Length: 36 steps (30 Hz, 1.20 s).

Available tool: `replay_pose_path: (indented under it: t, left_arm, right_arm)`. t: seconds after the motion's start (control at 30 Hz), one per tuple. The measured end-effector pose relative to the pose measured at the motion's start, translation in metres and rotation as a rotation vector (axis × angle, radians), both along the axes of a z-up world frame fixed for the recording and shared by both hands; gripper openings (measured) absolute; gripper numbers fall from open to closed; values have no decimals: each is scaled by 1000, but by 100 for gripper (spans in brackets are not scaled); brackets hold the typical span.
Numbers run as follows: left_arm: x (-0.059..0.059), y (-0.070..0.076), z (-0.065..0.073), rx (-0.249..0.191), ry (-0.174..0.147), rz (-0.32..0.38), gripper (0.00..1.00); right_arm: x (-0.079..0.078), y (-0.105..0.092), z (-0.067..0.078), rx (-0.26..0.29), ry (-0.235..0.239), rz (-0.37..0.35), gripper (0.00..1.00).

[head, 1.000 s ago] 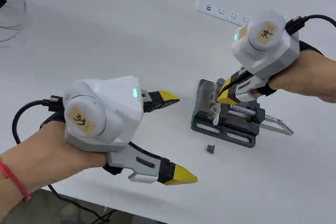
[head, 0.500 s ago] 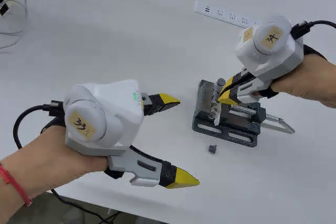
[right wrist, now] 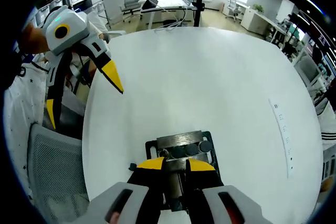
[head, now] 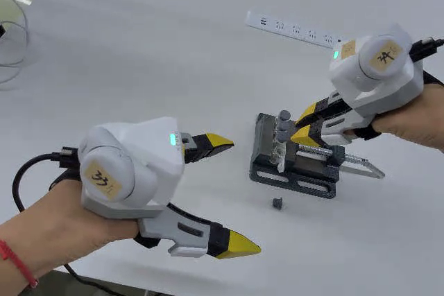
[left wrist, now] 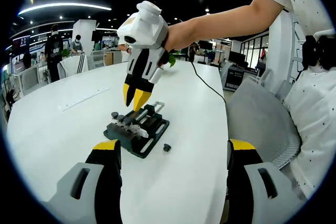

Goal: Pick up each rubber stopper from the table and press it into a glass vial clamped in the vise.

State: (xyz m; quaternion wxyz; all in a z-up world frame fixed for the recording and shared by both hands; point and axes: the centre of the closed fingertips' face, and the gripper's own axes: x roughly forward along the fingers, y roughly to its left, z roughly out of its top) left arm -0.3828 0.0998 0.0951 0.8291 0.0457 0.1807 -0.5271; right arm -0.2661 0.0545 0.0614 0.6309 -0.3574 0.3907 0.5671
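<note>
A dark vise (head: 305, 169) stands on the white table and clamps a row of glass vials (head: 278, 152). Two vials at the far end carry grey stoppers (head: 284, 116). One loose rubber stopper (head: 277, 203) lies on the table just in front of the vise. My right gripper (head: 304, 124) hovers over the right side of the vise, jaws shut with nothing between them. My left gripper (head: 229, 193) is at the lower left, wide open and empty, well apart from the vise. The left gripper view shows the vise (left wrist: 149, 135), the loose stopper (left wrist: 167, 147) and the right gripper (left wrist: 137, 97) above them.
A white power strip (head: 291, 27) lies at the back of the table. Thin cables (head: 15, 32) loop at the far left edge. The table's near edge runs just below my left hand. An office with chairs surrounds the table.
My right gripper has lifted off the vials and drawn back up and to the right. The stoppered vials now stand uncovered. The left gripper has stayed open in about the same place.
</note>
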Motion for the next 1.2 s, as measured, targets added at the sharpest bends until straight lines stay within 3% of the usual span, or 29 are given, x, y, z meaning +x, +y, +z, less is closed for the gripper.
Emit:
replay_pose_path:
  t: [0.57,0.73,0.93,1.2]
  left_arm:
    - [5,-4,-3,46,-14,-40,69]
    - [8,-10,-6,61,-16,-66,64]
    - [12,-16,-19,91,-8,-104,55]
    - [12,-24,-30,132,-6,-146,51]
  right_arm:
    - [-25,-50,30,169,-41,-152,25]
    - [-33,-72,32,208,-53,-200,29]
    - [-47,-99,31,261,-57,-262,35]
    - [-61,-125,29,326,-65,-299,52]
